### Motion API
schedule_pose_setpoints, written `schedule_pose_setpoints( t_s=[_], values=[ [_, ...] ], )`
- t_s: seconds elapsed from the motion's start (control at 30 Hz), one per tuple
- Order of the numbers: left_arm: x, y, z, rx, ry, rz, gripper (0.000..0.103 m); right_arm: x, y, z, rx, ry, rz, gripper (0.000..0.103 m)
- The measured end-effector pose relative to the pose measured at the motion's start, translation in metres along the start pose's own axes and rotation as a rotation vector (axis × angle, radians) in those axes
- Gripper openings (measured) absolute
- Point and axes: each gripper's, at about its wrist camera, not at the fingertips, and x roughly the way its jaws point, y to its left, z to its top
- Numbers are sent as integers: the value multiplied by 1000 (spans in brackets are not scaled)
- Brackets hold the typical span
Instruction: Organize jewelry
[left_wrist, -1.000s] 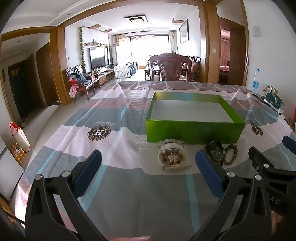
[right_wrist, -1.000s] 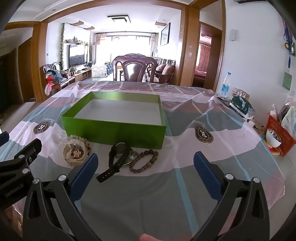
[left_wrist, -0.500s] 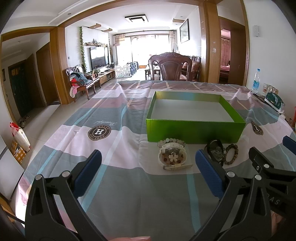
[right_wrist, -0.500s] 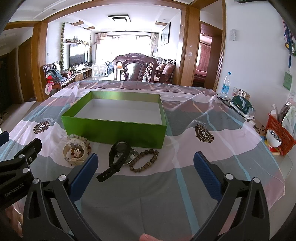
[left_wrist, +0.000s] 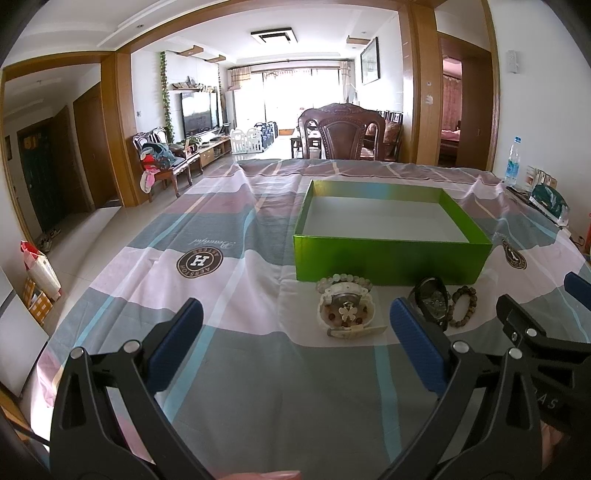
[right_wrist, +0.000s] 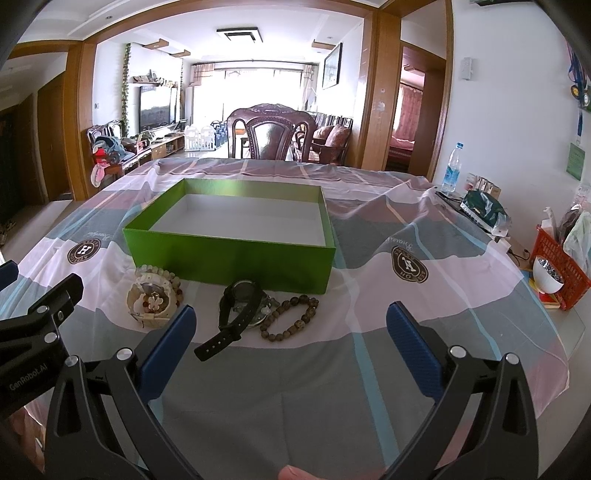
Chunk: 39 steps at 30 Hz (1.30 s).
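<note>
A green box (left_wrist: 391, 258) (right_wrist: 236, 258) with a white bottom stands open on the checked tablecloth. In front of it lie a pale bead-and-shell bracelet pile (left_wrist: 345, 310) (right_wrist: 153, 301), a black wristwatch (left_wrist: 432, 301) (right_wrist: 238, 308) and a brown bead bracelet (left_wrist: 463, 306) (right_wrist: 291, 317). My left gripper (left_wrist: 295, 347) is open, nearer than the pale pile, with nothing between its blue pads. My right gripper (right_wrist: 291, 347) is open too, just short of the watch and brown beads. Each gripper's black frame shows at the edge of the other's view.
A red basket (right_wrist: 561, 269) with a white bowl, a dark green packet (right_wrist: 484, 210) and a water bottle (right_wrist: 452, 168) stand along the table's right edge. A carved wooden chair (right_wrist: 275, 133) is behind the far side. The floor drops off on the left.
Both views have drifted slightly; the jewelry sits a touch lower and nearer in frame. Both grippers stay open and nothing on the table has moved.
</note>
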Motion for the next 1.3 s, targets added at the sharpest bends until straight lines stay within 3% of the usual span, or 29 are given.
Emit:
schedule_pose_setpoints(
  t_s=[1.3],
  values=[
    [8, 6, -5, -1, 5, -3, 100, 1, -3, 1, 2, 7, 1, 101]
  ],
)
